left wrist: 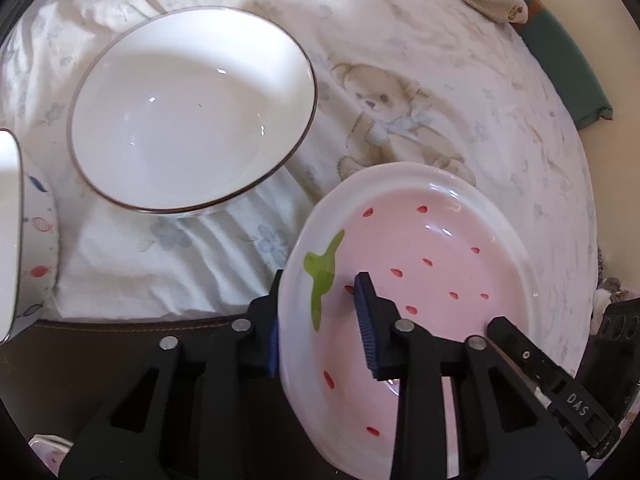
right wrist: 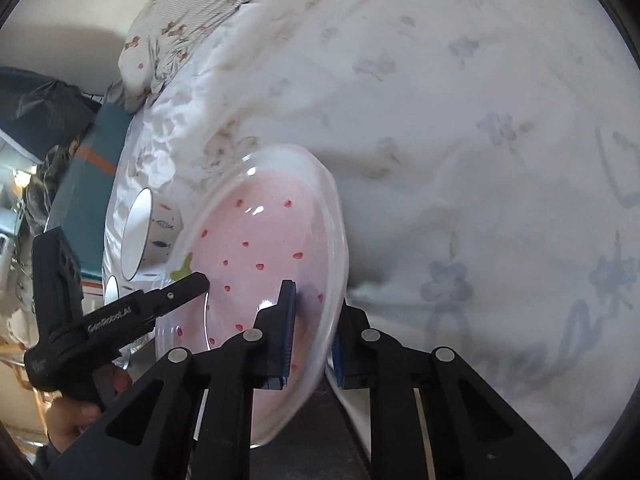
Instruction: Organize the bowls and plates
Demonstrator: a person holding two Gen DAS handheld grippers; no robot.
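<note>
Pink plate [left wrist: 420,280]: pink inside with red dots and a green leaf, white rim. Nothing is in it. It sits at the near edge of the bed, and both tongs hold it.
Left tongs [left wrist: 320,320]: closed on the plate's rim. One blue pad [left wrist: 367,328] is inside the plate, the other is outside.
Right tongs [right wrist: 312,332]: closed on the other side of the rim, one pad inside and one outside.
Big bowl [left wrist: 192,108]: white with a dark rim. It is empty. It sits on the sheet, beside the plate but not touching it.
Fish bowl [right wrist: 154,234]: a small white bowl with little fish painted on it, just past the plate. Inside it looks white and empty.
Sheet [left wrist: 460,80]: white, crumpled, with a teddy bear and blue flowers.
Hand [right wrist: 72,420]: it holds the handle of the left tongs.
</note>
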